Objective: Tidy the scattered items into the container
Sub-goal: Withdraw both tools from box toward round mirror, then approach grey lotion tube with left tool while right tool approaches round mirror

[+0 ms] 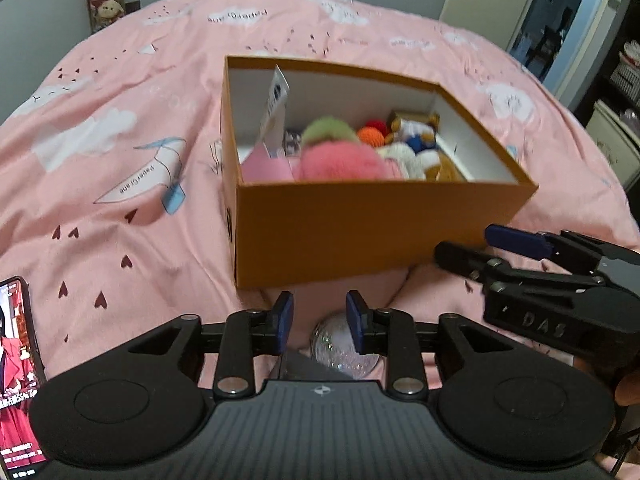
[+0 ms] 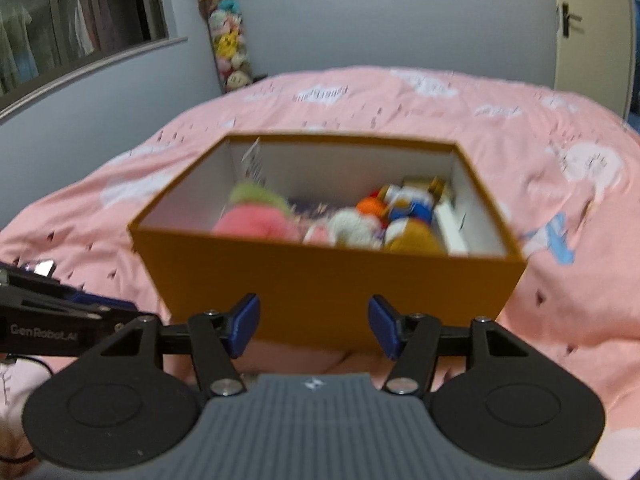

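Observation:
An orange cardboard box (image 1: 352,232) sits on the pink bed; it also shows in the right wrist view (image 2: 328,280). It holds a pink and green plush (image 1: 340,156), an orange ball (image 1: 370,136), a bear toy (image 1: 416,132) and several other soft items. A clear glass ball (image 1: 340,346) lies on the bedding in front of the box. My left gripper (image 1: 320,326) is open, its blue pads (image 1: 283,322) on either side of and just above the ball. My right gripper (image 2: 314,330) is open and empty before the box's near wall; it also shows in the left wrist view (image 1: 480,248).
The pink duvet (image 1: 120,160) covers the whole bed. A phone with a lit screen (image 1: 18,372) lies at the left edge. A column of plush toys (image 2: 226,40) stands by the far wall. A door (image 2: 592,32) is at the right.

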Motion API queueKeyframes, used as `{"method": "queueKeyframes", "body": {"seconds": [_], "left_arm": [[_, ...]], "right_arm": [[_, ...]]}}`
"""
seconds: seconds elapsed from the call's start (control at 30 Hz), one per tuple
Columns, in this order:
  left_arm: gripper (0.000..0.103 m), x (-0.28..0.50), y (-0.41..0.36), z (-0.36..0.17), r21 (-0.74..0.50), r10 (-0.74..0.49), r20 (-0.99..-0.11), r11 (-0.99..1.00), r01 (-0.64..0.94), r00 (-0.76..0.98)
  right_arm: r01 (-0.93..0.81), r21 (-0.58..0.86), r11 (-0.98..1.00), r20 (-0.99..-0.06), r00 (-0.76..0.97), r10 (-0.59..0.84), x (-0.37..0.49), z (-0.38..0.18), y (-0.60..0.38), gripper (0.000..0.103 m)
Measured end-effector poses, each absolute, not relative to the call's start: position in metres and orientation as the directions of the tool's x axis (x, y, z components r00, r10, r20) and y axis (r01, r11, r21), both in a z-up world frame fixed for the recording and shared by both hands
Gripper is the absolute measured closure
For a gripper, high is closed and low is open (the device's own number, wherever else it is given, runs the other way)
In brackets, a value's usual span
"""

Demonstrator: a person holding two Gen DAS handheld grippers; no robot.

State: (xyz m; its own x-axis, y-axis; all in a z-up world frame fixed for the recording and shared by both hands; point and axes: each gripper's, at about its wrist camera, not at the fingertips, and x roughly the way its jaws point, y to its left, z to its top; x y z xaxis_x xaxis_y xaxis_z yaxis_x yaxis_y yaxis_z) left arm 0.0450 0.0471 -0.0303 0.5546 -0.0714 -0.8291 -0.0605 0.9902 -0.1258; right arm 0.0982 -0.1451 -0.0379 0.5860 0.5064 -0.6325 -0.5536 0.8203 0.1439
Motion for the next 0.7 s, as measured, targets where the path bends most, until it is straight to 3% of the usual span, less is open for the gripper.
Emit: {"method": "queueKeyframes", "body": {"seconds": [0.03,0.07,0.7], "left_arm": [[0.048,0.045,0.046,-0.032,-0.118,-0.066,-0.837,0.991,-0.061,0.543],[0.047,0.045,0.046,-0.033,-0.111,-0.061,-0.846,0.992,-0.064,0.529],[0.042,0.045,0.086,-0.073,-0.250,-0.157,-0.930,0.933,-0.257,0.333]], "right_arm": [[-0.557,0.148,0.817,-0.646,0.571,0.507,0.098,-0.041,-0.143,0.040],[-0.559,0.150,0.815,-0.659,0.558,0.504,0.098,-0.044,-0.142,0.040],[-0.588,0.104,0.802,-0.752,0.482,0.451,0.092,-0.067,-0.130,0.040]]}}
